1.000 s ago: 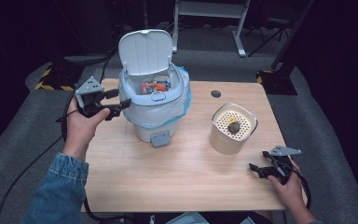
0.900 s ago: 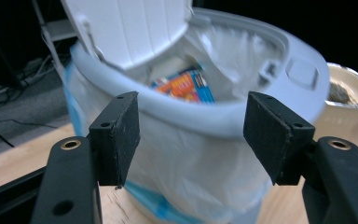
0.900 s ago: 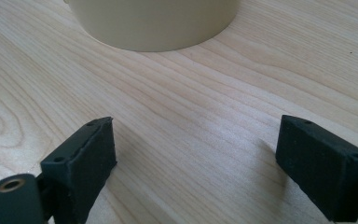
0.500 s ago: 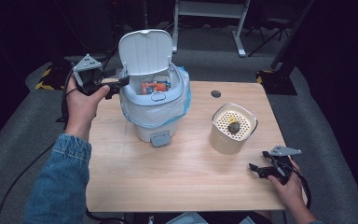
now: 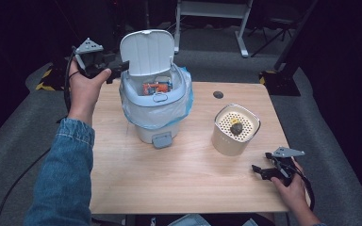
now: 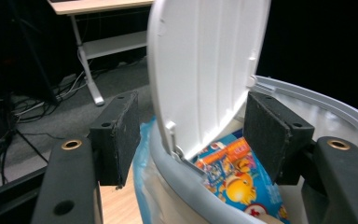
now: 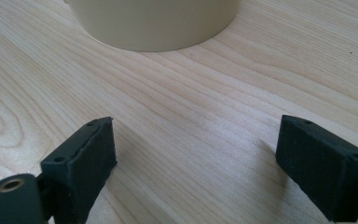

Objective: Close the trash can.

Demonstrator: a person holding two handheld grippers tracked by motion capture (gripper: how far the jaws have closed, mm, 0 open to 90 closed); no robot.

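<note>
Lid (image 6: 205, 70) of the small bin (image 5: 156, 101) now stands between the spread left claw (image 6: 191, 135), raised from beside it, probably for closing; right claw (image 7: 196, 158) rests apart on the worktop (image 5: 179, 179).

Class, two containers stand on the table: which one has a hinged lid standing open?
The grey bin lined with a blue bag, at the left gripper. The cream container has only a flat perforated top.

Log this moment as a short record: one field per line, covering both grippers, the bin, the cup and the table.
left gripper: open, jaws either side of the raised lid's edge
right gripper: open, low over the table, nothing between the jaws
bin: white, blue liner, lid up, colourful packet inside
cup: cream, perforated top, dark lump on it
table: light wood
</note>
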